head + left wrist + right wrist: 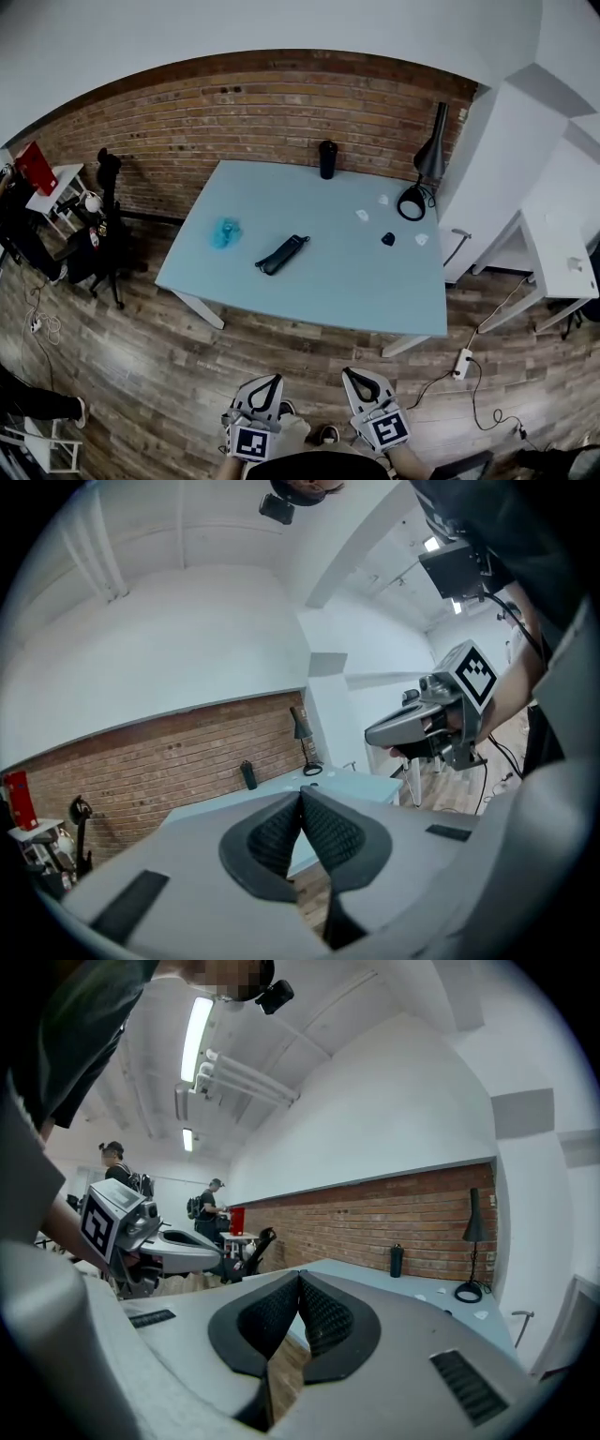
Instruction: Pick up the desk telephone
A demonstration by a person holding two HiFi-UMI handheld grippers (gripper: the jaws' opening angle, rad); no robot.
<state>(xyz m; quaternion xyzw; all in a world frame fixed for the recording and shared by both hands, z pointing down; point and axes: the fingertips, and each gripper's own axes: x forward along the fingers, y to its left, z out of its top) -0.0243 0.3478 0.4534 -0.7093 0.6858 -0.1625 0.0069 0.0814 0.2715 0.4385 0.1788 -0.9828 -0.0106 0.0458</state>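
Note:
The desk telephone [281, 254] is a black handset lying slantwise near the middle of the pale blue table [375, 281]. Both grippers hover over the wooden floor short of the table's near edge, well away from the phone. My left gripper [271, 380] is shut with nothing in it, its ribbed pads meeting [301, 792]. My right gripper [352, 373] is likewise shut and empty [299, 1277]. Each gripper view shows the other gripper beside it: the right gripper [412, 728] and the left gripper [178, 1241]. The phone itself is hidden behind the jaws in both gripper views.
On the table stand a black cup [327, 159] at the back, a black desk lamp [427, 169] at the back right, a blue item [226, 232] left of the phone, and small white bits [362, 215]. White furniture [553, 253] stands right, an office chair [103, 244] left.

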